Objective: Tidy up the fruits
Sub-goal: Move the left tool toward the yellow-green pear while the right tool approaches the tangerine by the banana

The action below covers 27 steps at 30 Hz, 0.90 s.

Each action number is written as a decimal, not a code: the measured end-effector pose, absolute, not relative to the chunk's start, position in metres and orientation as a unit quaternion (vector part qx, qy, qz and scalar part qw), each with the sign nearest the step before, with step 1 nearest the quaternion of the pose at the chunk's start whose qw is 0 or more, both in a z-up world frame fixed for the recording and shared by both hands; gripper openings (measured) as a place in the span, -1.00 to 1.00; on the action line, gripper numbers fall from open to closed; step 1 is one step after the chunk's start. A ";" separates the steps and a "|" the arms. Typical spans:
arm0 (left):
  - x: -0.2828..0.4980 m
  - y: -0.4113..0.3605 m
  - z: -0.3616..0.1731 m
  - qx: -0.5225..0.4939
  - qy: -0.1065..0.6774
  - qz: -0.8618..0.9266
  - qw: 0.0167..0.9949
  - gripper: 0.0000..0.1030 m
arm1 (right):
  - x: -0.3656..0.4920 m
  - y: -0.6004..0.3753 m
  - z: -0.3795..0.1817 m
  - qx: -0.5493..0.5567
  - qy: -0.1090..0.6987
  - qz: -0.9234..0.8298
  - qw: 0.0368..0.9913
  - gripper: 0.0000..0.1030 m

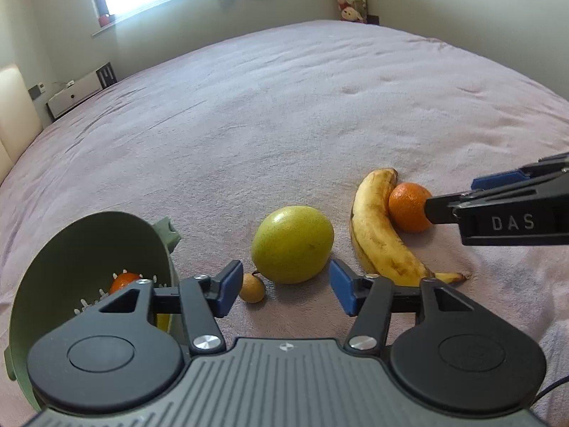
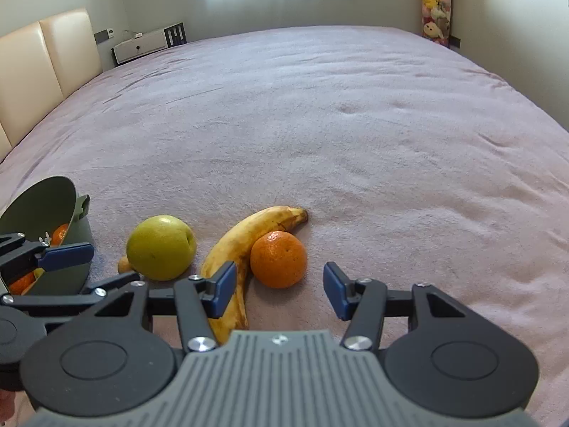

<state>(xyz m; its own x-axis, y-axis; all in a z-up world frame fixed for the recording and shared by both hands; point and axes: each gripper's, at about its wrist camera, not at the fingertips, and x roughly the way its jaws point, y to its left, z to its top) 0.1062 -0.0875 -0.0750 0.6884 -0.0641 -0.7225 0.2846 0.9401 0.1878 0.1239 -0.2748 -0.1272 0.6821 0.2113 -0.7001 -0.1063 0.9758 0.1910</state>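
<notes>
Left gripper (image 1: 282, 286): jaws stand wide with nothing between the pads. The green apple (image 1: 292, 244) lies on the bedspread just ahead of the gap, roughly centred, with no visible contact. A small brown fruit (image 1: 252, 287), too small to identify, sits against the apple's lower left, just beside the left pad.

Right gripper (image 2: 280, 290): jaws stand moderately wide and hold nothing. The mandarin (image 2: 278, 259) lies just ahead of the gap and rests against the inner curve of the banana (image 2: 237, 267). The left pad overlaps the banana in this view; actual contact cannot be confirmed.

Green colander (image 1: 81, 259): tilted, at the left edge of the fruit row, beside the left gripper. It already holds at least one orange fruit and something yellow. The pink bedspread (image 2: 355, 124) beyond is soft and faintly wrinkled.

Judged hazards:
- Closing on the mandarin may trap the banana under the left pad, dragging or bruising it.
- A round fruit gripped off-centre may squirt out and roll on the soft cover.
- The apple nearly fills the left opening; a pad may push it away, displacing the small brown fruit.
- The tilted colander may tip further if nudged, spilling its contents.
- Both grippers work close together and may collide.
</notes>
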 end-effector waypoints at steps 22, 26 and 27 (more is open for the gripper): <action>0.143 -0.120 -0.116 0.298 0.383 -0.119 0.866 0.55 | 0.168 -0.276 -0.157 0.112 0.440 0.089 0.886 -0.08; 0.146 -0.121 -0.120 0.302 0.383 -0.122 0.864 0.55 | 0.173 -0.275 -0.161 0.118 0.445 0.093 0.883 -0.08; 0.147 -0.121 -0.121 0.302 0.383 -0.122 0.865 0.55 | 0.174 -0.275 -0.162 0.118 0.445 0.093 0.883 -0.08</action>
